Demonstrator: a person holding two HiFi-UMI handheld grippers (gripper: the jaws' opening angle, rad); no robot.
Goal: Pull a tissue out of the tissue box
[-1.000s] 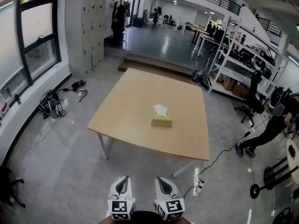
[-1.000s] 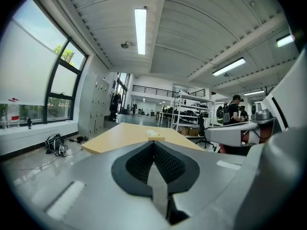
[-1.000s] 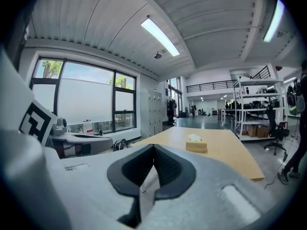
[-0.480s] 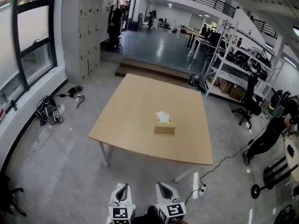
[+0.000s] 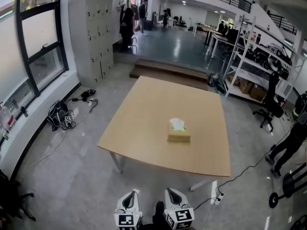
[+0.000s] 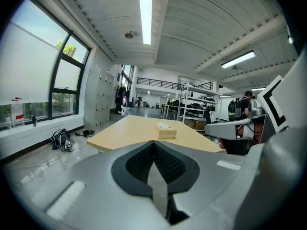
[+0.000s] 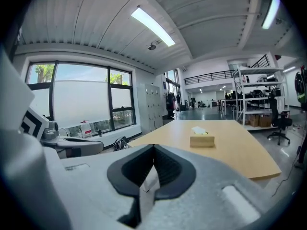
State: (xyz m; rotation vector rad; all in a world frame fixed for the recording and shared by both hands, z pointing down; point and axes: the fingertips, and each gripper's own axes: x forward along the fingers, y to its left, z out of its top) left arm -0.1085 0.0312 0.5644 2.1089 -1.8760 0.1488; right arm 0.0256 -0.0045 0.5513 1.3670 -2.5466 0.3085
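A tan tissue box [image 5: 178,136] with a white tissue [image 5: 177,124] sticking up from its top sits on a light wooden table [image 5: 144,128]. The box also shows far ahead in the left gripper view [image 6: 166,132] and in the right gripper view [image 7: 202,141]. Both grippers hang low at the bottom of the head view, well short of the table. My left gripper [image 5: 128,199] is shut with nothing in it. My right gripper [image 5: 172,195] is shut and empty too, beside the left one.
A bundle of cables and a bag [image 5: 60,116] lie on the floor by the window at left. A power strip and cord [image 5: 219,196] trail right of the table. Metal shelving [image 5: 254,66], an office chair [image 5: 271,104] and a person [image 5: 290,145] are at right. Lockers [image 5: 96,32] stand at back left.
The view has shifted: the table and tissue box sit further right and lower in the head view than a second ago. Both grippers stay shut side by side at the bottom edge.
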